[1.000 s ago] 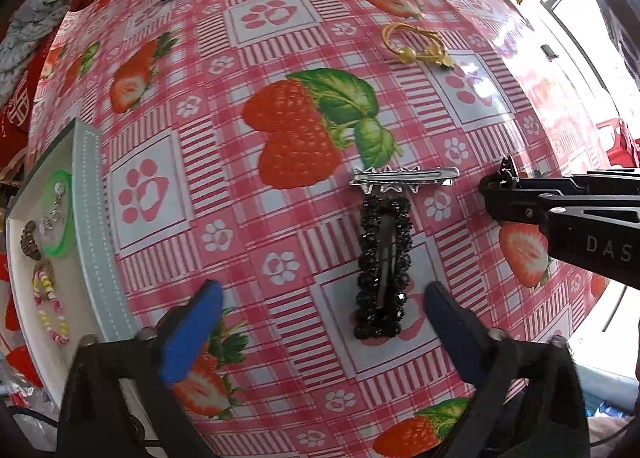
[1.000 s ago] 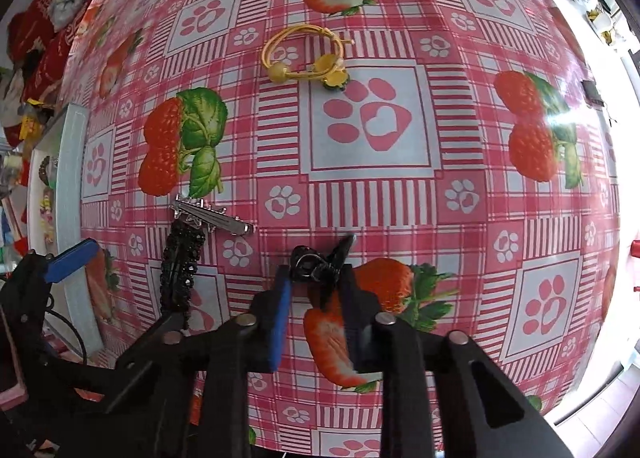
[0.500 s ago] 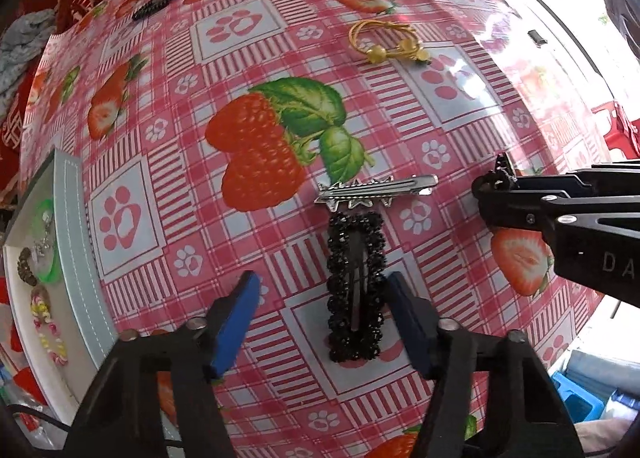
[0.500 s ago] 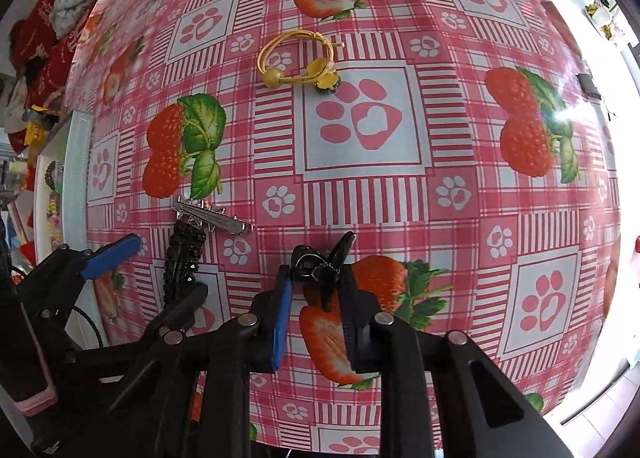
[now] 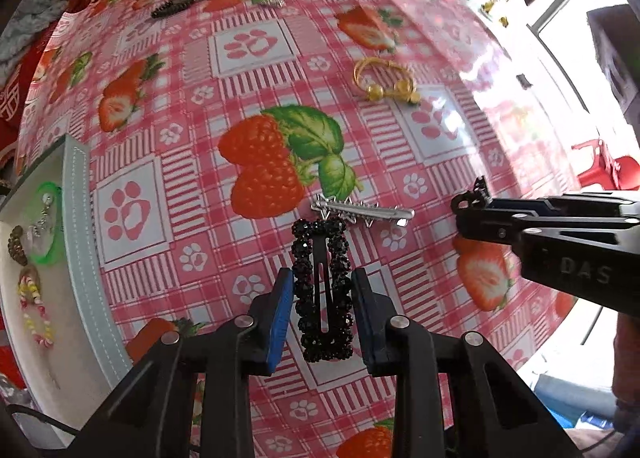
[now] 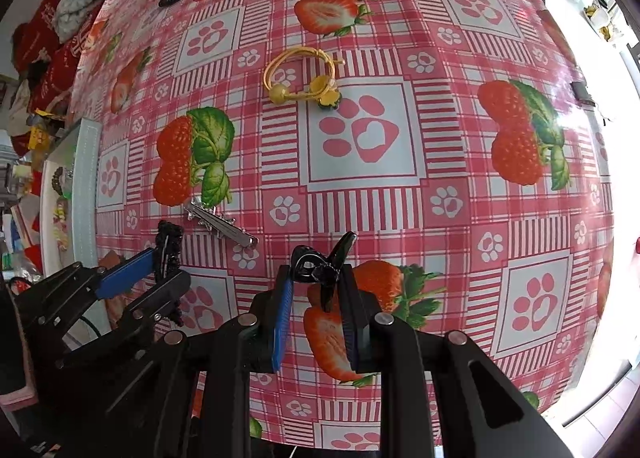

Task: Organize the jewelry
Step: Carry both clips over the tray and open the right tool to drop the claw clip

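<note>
The left tool point(image 5: 322, 298) had just been closing its jaws, and its 2 pads now sat against the long sides of the black beaded hair clip point(image 5: 323, 290) — clenched on it, the clip running straight out ahead between the fingers. Just past the clip's far end lay the silver toothed clip point(image 5: 362, 211), crosswise on the worktop point(image 5: 248, 46) with its strawberry-and-paw cloth. Farther ahead and a little to the right sat the yellow hair tie point(image 5: 386, 84). Off to the tool's left stood the grey tray point(image 5: 86, 258), already holding a green ring and some beaded pieces.

The right tool point(image 6: 316, 290) was clamped on a small black claw clip point(image 6: 320, 264), whose prongs stuck out beyond the fingertips. Seen from it, the left tool was low to its left, the silver clip just ahead of that, and the yellow tie well ahead.
</note>
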Demonstrator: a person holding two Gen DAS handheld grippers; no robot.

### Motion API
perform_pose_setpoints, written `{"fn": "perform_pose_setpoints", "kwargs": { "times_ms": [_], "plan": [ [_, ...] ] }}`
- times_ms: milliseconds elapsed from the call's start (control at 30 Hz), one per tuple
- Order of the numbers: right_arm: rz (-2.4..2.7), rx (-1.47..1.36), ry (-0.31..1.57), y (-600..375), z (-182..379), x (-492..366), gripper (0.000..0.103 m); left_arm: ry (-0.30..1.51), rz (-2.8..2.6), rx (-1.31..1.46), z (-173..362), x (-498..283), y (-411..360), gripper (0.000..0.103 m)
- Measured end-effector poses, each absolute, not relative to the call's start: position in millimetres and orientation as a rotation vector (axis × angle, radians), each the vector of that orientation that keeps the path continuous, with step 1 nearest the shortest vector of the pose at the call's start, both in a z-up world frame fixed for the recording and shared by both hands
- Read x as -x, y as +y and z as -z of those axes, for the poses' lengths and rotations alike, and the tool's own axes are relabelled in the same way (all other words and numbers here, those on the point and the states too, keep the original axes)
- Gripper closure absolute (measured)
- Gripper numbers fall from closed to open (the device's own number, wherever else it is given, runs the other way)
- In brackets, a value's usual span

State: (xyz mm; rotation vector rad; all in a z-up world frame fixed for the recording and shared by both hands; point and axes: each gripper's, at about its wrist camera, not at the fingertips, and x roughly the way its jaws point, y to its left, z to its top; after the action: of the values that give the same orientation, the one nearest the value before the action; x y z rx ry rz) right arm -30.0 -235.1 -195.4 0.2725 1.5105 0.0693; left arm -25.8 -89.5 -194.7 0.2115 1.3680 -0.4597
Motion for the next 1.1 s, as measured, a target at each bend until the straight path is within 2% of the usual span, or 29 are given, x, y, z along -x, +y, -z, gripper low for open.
{"fn": "perform_pose_setpoints", "kwargs": {
  "times_ms": [533,1100],
  "plan": [
    [-0.175,-0.246,1.432,-192.9,154.8,6.9,0.079,1.247,0.323,-0.043,138.1,18.2,7.7,0.067],
    [-0.478,-0.063,1.397,-42.8,133.4,-19.9,0.078,1.238,-0.016,0.101,143.9,52.9,154.8,0.067]
  ]
}}
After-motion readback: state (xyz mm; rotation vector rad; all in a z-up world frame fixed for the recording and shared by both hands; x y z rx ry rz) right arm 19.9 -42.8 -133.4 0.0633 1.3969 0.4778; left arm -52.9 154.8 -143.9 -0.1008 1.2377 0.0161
